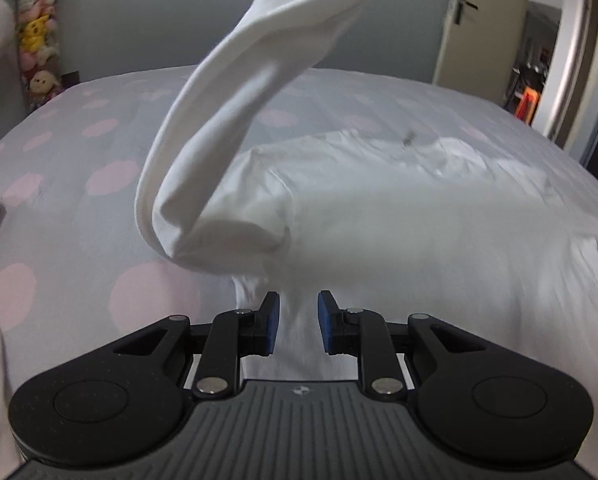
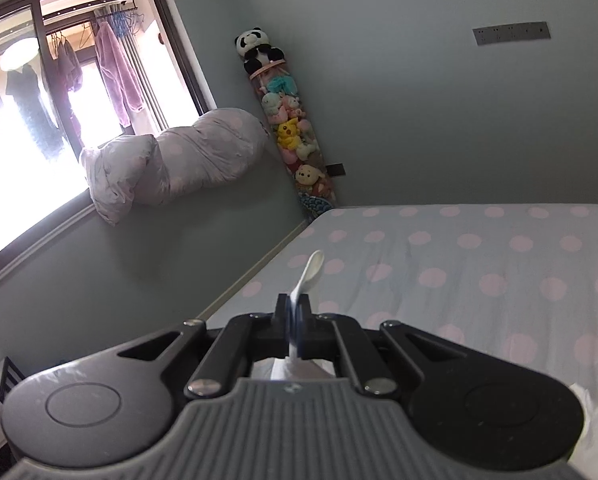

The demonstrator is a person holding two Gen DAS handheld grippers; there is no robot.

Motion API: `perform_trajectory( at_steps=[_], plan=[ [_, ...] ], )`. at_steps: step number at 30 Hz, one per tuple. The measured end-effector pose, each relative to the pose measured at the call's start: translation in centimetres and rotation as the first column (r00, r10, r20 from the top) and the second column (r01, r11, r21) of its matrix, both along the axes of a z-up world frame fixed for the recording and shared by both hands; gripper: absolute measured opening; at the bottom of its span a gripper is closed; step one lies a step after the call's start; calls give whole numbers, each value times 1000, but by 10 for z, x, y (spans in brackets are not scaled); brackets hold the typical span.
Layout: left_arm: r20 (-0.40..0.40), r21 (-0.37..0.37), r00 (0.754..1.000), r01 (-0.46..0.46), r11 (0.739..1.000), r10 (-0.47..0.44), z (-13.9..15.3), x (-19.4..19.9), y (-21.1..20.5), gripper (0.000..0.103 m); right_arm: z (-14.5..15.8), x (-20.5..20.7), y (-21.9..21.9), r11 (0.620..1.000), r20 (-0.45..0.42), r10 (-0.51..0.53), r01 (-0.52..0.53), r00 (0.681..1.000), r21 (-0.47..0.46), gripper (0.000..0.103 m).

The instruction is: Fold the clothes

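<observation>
Far left, a tall tube of soft toys (image 1: 39,40) stands against the wall beside the bed (image 1: 79,168) with its pink-spotted sheet. A white shirt (image 1: 399,220) lies spread across the near right part of the bed, one sleeve (image 1: 235,120) lifted high and curving up out of sight. The left gripper (image 1: 298,322) hovers low over the shirt's near edge, its jaws parted with cloth showing between them but not pinched. The right gripper (image 2: 295,312) is raised above the bed, jaws clamped tight on a fold of the white cloth.
</observation>
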State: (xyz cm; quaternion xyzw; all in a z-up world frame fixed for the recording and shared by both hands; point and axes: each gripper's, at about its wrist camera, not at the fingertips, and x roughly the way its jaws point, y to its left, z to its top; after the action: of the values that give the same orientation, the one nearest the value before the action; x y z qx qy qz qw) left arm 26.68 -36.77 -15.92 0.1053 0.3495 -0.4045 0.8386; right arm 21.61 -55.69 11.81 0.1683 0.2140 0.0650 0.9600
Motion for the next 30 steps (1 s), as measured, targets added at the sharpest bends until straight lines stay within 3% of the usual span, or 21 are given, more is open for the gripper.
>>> perform_trajectory(
  at_steps=[4,9,13,16,21,27,30],
  plan=[
    [-26,-19,999,-26,999,25,-13,17,-14,18,8,-7,-16,999,12,-43,43,999,-6,4],
    [-28,22,999,-44,999,45,-26,21,-9,12,20,-40,-61,986,36,-141,143,989,-88,4],
    [-8,47,999,-46,998,46,-30,16,-5,5,3,-76,-120,957,-9,-271,268,963,-109,4],
    [9,70,999,-50,996,49,-30,13,-7,3,-31,-106,-164,923,-73,-378,369,923,-107,4],
    [28,117,998,-51,992,48,-30,11,-14,2,-128,-153,-228,861,-246,-502,507,829,-46,3],
    [20,201,1000,-18,979,14,-27,11,-16,2,-240,-190,-272,801,-435,-523,597,733,42,3],
    [14,260,1000,1,966,-5,-22,9,-11,2,-270,-191,-275,792,-472,-512,608,717,65,4]
  ],
)
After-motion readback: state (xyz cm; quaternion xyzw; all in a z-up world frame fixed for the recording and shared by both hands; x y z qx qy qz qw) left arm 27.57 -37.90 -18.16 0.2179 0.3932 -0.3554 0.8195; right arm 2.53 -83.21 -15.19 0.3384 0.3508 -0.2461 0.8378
